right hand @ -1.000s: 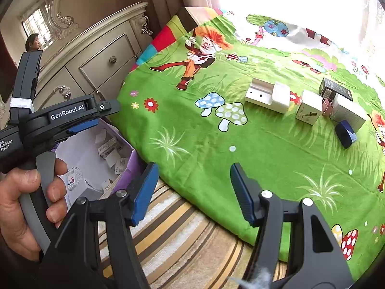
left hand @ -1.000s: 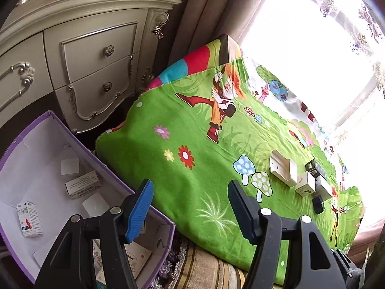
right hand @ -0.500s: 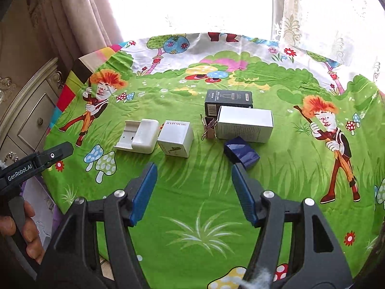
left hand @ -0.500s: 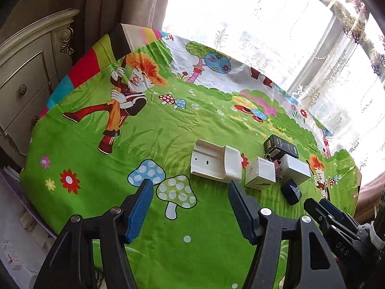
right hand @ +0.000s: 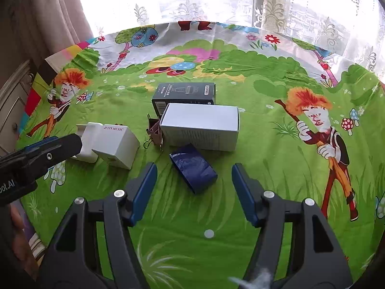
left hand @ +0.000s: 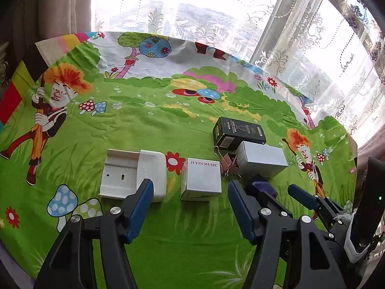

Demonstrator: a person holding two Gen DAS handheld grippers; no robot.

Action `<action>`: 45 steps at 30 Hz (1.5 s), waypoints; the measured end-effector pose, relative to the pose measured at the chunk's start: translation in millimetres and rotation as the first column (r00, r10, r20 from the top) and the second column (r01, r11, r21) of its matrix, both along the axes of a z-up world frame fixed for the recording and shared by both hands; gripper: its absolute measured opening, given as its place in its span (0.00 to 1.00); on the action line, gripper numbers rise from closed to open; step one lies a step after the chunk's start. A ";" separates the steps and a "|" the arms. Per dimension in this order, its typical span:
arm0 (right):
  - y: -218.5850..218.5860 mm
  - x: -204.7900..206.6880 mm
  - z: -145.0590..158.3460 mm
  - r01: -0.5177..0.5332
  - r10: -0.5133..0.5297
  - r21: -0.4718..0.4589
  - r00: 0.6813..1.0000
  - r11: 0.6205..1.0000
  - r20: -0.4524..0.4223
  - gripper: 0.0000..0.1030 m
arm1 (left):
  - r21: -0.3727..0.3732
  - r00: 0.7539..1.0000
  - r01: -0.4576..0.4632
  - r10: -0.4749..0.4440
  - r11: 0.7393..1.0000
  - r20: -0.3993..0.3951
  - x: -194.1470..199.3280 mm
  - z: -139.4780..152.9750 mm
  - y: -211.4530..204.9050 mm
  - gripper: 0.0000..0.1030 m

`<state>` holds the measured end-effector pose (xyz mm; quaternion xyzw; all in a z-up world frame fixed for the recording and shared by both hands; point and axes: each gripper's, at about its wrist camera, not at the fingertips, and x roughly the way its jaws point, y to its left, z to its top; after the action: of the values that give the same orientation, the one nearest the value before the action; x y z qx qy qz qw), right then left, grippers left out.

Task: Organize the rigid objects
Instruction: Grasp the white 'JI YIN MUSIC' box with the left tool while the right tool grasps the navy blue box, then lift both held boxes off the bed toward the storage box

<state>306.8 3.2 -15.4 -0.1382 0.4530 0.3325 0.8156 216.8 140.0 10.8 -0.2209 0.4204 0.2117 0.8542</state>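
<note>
Here, glossy dark-blue box (right hand: 193, 170), tilted.

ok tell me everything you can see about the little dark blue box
The dark blue box is small, rectangular and glossy, with no readable print. It lies flat on the green cartoon cloth, turned at an angle, just in front of the larger white box and right of the binder clips; whether it touches either is unclear. The right hand-held gripper is open with the box ahead between its fingers, not gripping it. In the left wrist view it is mostly hidden behind a finger.
</note>
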 end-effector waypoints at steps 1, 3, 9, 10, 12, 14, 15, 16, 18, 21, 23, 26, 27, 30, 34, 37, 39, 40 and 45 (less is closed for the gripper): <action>2.7 0.4 -1.5 -0.011 0.011 -0.002 1.000 1.000 0.005 0.66 | 0.001 1.000 0.009 -0.009 1.000 -0.009 5.1 -2.9 -0.9 0.63; 6.8 0.8 -4.1 -0.025 0.026 -0.008 1.000 1.000 0.015 0.66 | 0.000 1.000 0.021 -0.021 1.000 -0.015 13.1 -7.8 -1.6 0.63; 11.8 9.0 -14.7 -0.031 0.032 -0.028 0.999 0.999 0.015 0.66 | 0.014 0.997 0.064 -0.064 0.998 -0.040 29.7 -21.0 -4.7 0.63; 12.1 10.4 -15.7 -0.031 0.031 -0.023 0.999 0.999 0.013 0.66 | 0.020 0.997 0.071 -0.070 0.997 -0.045 31.7 -22.8 -5.7 0.63; 13.9 12.4 -18.0 -0.033 0.033 -0.019 0.999 0.999 0.012 0.66 | 0.021 0.996 0.080 -0.079 0.997 -0.050 34.1 -26.8 -6.3 0.63; 15.7 13.2 -20.8 -0.040 0.040 -0.015 0.999 0.999 0.014 0.66 | 0.019 0.995 0.084 -0.083 0.996 -0.055 36.0 -31.6 -6.2 0.61; 16.6 13.4 -22.6 -0.045 0.045 -0.013 0.999 0.999 0.008 0.66 | 0.017 0.995 0.085 -0.084 0.996 -0.059 36.9 -34.2 -6.0 0.55; 17.3 13.3 -24.4 -0.049 0.049 -0.009 0.999 0.999 0.004 0.66 | 0.015 0.994 0.086 -0.085 0.996 -0.064 37.9 -37.2 -5.9 0.51; 18.4 13.1 -28.0 -0.053 0.053 -0.014 0.999 0.999 -0.001 0.57 | 0.006 0.994 0.089 -0.088 0.996 -0.071 38.9 -42.8 -5.9 0.44; 18.2 12.4 -32.0 -0.053 0.054 -0.031 0.999 0.998 0.010 0.41 | 0.024 0.994 0.094 -0.092 0.995 -0.064 37.9 -44.6 -8.6 0.43; 16.5 12.5 -32.5 -0.048 0.049 -0.033 0.999 0.998 0.015 0.31 | 0.024 0.994 0.095 -0.094 0.995 -0.057 36.7 -44.2 -9.3 0.43; 12.4 11.6 -33.0 -0.035 0.036 -0.022 0.999 0.999 0.015 0.30 | 0.020 0.995 0.089 -0.088 0.996 -0.042 32.3 -43.8 -9.4 0.43; 11.9 10.0 -32.6 -0.034 0.035 -0.025 0.999 0.999 0.022 0.30 | 0.018 0.996 0.086 -0.085 0.996 -0.035 30.4 -43.7 -9.4 0.43; 10.1 4.9 -32.0 -0.029 0.030 -0.030 0.999 0.999 0.035 0.30 | 0.007 0.997 0.073 -0.073 0.997 -0.012 22.4 -43.5 -9.3 0.43; 4.3 -0.7 -30.8 -0.006 0.007 -0.029 0.999 1.000 0.031 0.30 | 0.001 0.998 0.055 -0.055 0.998 0.013 7.7 -43.9 -9.5 0.43; -3.3 -6.2 -30.0 0.013 -0.012 -0.024 1.000 1.000 0.026 0.30 | -0.004 0.999 0.037 -0.037 0.999 0.029 -5.0 -43.3 -10.5 0.43; -9.7 -9.4 -29.0 0.029 -0.029 -0.015 0.999 0.999 0.015 0.30 | 0.005 0.999 0.033 -0.033 0.999 0.041 -12.9 -40.7 -12.7 0.43; -12.8 -11.0 -28.4 0.034 -0.034 -0.010 0.999 0.999 0.009 0.30 | 0.010 0.998 0.032 -0.032 0.999 0.047 -16.3 -39.3 -13.7 0.43; -26.1 -21.3 -24.9 0.068 -0.068 -0.014 0.998 0.998 0.001 0.30 | 0.039 0.997 0.034 -0.037 0.999 0.072 -41.5 -32.0 -24.8 0.43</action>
<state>285.6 -22.8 -40.3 -0.1284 0.4594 0.3013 0.8256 175.3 115.2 -21.2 -0.2048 0.3891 0.1961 0.8765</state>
